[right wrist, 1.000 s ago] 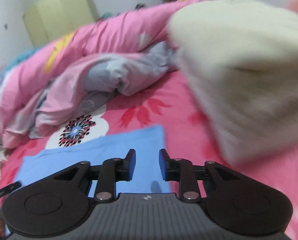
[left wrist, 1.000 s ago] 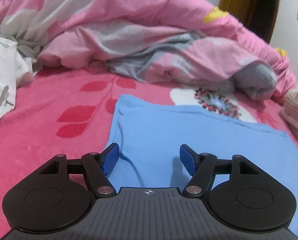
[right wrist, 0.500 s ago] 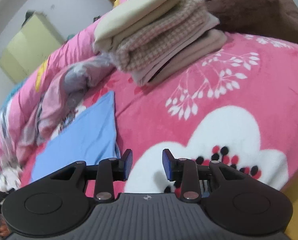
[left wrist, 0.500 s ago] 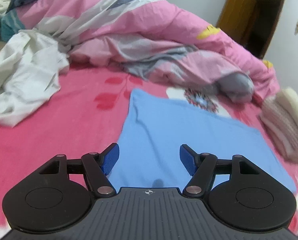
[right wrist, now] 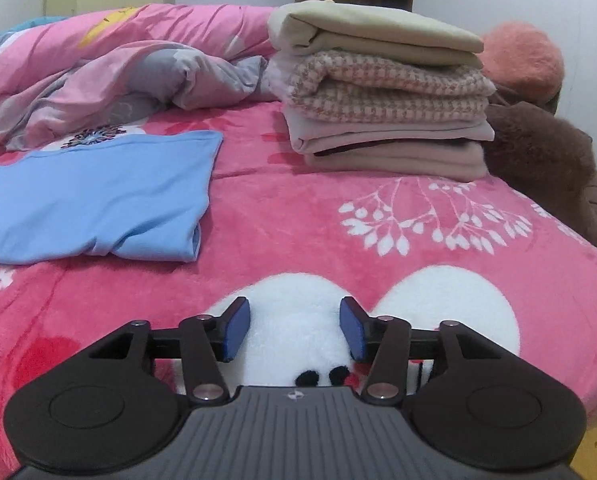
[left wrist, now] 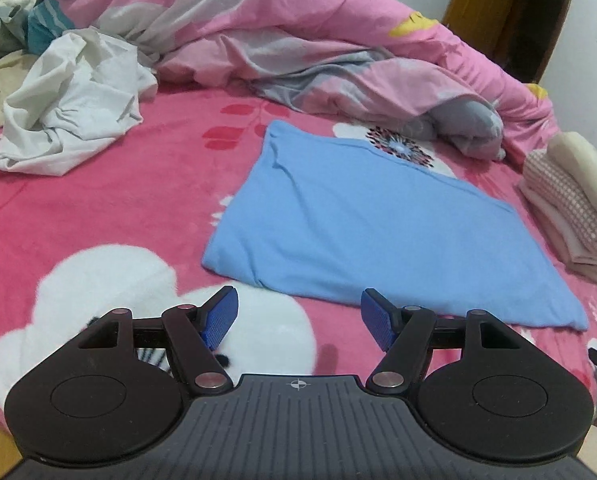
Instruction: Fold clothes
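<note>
- White cloth (left wrist: pixel 70 104) lies crumpled at upper left of the left view.
- Left gripper (left wrist: pixel 298 316) is spread and empty, at bottom centre.
- Blue shirt (left wrist: pixel 370 224) lies folded in the middle.
- Stack (right wrist: pixel 382 92) stands at upper right of the right view.
- Right gripper (right wrist: pixel 294 328), bottom centre, has just been opening; nothing is between its jaws.

Bed (left wrist: pixel 146 200) covered by a pink fleece blanket (right wrist: pixel 338 232) with white and red flower prints. Flat near its middle: a folded light-blue garment (left wrist: pixel 370 232), edges roughly squared, one corner doubled under. Toward the right edge, well apart from it: a stack of folded clothes (right wrist: pixel 382 96), cream piece on top, pink checked below, pale pink at the base. Rumpled pink-and-grey duvet (left wrist: pixel 298 40) heaped along the far side. Crumpled white garment (left wrist: pixel 74 104) at far left.
</note>
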{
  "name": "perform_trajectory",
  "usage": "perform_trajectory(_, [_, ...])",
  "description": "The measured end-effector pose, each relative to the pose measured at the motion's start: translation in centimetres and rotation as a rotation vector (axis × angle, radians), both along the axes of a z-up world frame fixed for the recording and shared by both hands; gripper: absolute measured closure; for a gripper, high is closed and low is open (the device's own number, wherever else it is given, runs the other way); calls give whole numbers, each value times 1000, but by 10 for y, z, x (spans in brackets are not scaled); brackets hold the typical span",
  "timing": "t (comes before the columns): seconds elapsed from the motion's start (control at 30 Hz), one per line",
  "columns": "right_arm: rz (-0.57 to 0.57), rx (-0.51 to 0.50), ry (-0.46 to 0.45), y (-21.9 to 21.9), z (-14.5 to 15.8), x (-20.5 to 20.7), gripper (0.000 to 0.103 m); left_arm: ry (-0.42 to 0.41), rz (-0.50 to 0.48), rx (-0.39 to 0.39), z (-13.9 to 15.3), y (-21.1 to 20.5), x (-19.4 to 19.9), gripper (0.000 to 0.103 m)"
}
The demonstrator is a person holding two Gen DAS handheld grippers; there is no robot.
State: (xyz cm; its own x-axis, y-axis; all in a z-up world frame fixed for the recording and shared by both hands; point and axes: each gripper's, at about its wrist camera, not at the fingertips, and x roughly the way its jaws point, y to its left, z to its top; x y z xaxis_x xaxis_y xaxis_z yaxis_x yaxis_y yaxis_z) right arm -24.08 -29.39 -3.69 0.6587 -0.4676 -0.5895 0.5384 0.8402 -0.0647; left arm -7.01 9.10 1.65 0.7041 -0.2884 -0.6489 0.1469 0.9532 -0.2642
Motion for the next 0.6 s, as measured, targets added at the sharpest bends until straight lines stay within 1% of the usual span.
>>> perform_trajectory(0.1, [-10,21,7,-4,2,-1,37,-5,-7,5,1,-3,-5,34])
perform_trajectory(0.17, [-13,44,5,-7,3,-2,33,-4,-1,2,1,-3,-6,34])
perform_trajectory(0.2, [-12,55,5,-8,4,-3,29,-2,6,-4,1,-2,-7,34])
perform_trajectory(0.27, [12,87,4,-10,4,-3,16,4,17,-16,2,1,-7,34])
perform_trajectory(0.3, [28,107,3,-11,5,-2,0,5,21,-17,2,2,-7,34])
perform_trajectory(0.33, [47,131,4,-11,4,-2,0,6,24,-18,2,3,-7,34])
perform_trajectory(0.43, [47,115,13,-8,4,0,0,8,32,-21,3,5,-7,33])
perform_trajectory(0.6, [45,120,9,-8,4,-1,0,17,34,-23,1,4,-6,33])
